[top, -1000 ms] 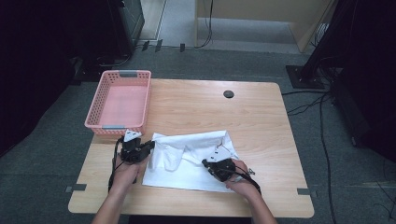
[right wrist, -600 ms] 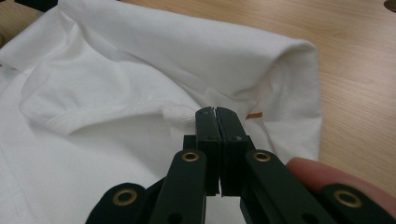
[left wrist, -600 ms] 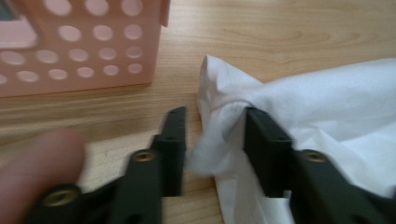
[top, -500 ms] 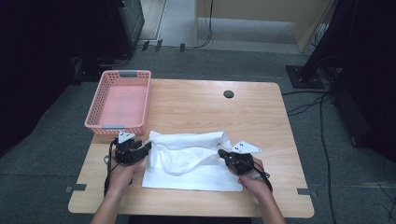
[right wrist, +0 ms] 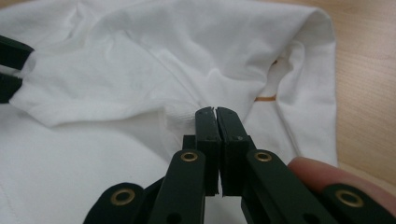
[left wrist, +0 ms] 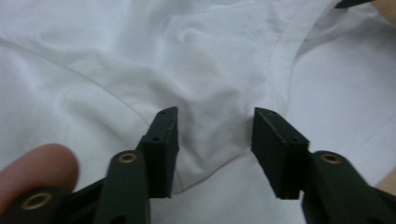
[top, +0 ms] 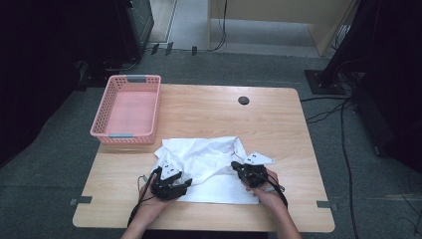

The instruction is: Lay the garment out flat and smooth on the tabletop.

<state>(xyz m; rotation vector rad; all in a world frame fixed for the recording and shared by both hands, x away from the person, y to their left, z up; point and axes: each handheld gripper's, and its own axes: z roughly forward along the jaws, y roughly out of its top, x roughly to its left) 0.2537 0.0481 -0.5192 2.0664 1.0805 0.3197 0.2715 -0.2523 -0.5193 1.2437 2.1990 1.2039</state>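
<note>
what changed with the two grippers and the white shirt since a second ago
The left gripper slid from the left edge of the white cotton shirt toward its middle; its jaws have just opened and now straddle a fold without pressing it. The right gripper moved right, dragging the cloth it pinches, so the shirt now lies more bunched. The pink plastic basket and the wooden table stayed as they were.

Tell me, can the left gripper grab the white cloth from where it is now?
Probably yes. The left gripper has just been opening, and its jaws now stand apart with a fold of the white cloth right between them, nothing blocking.
</note>
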